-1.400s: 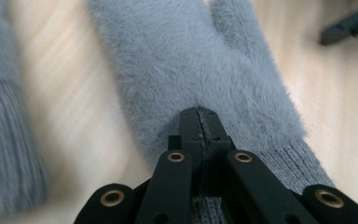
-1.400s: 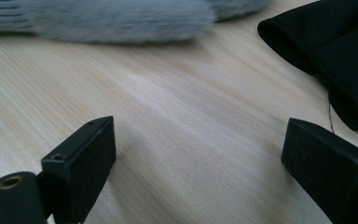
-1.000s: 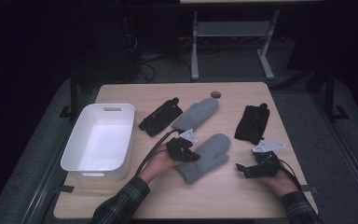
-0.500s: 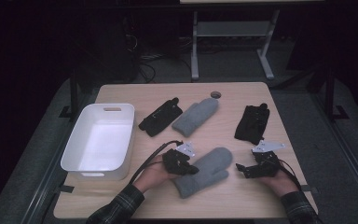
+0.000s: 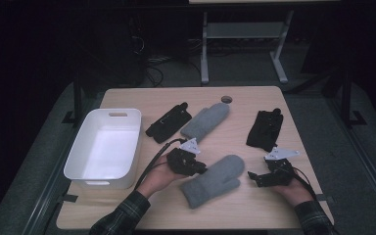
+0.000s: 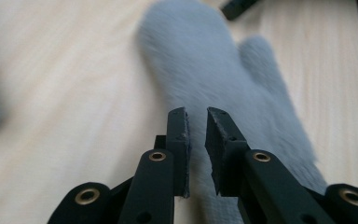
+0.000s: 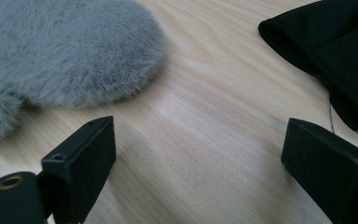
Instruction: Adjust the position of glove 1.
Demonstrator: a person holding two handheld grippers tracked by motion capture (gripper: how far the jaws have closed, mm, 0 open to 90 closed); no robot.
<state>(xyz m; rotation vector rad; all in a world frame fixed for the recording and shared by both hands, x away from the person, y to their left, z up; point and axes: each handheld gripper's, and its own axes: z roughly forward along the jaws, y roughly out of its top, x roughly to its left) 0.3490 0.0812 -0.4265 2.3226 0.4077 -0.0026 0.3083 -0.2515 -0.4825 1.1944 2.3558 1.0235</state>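
Left gripper [image 5: 199,169] lies low in a palm-up hand, jaws just parting (narrow gap, nothing clamped) over the fluffy grey mitten [image 5: 210,180]; right gripper [image 5: 254,178] rests wide apart.

Your left gripper [image 5: 198,169] sits low, jaws just cracked open a sliver, nothing pinched between them. Your right gripper [image 5: 254,178] rests level, jaws spread wide.
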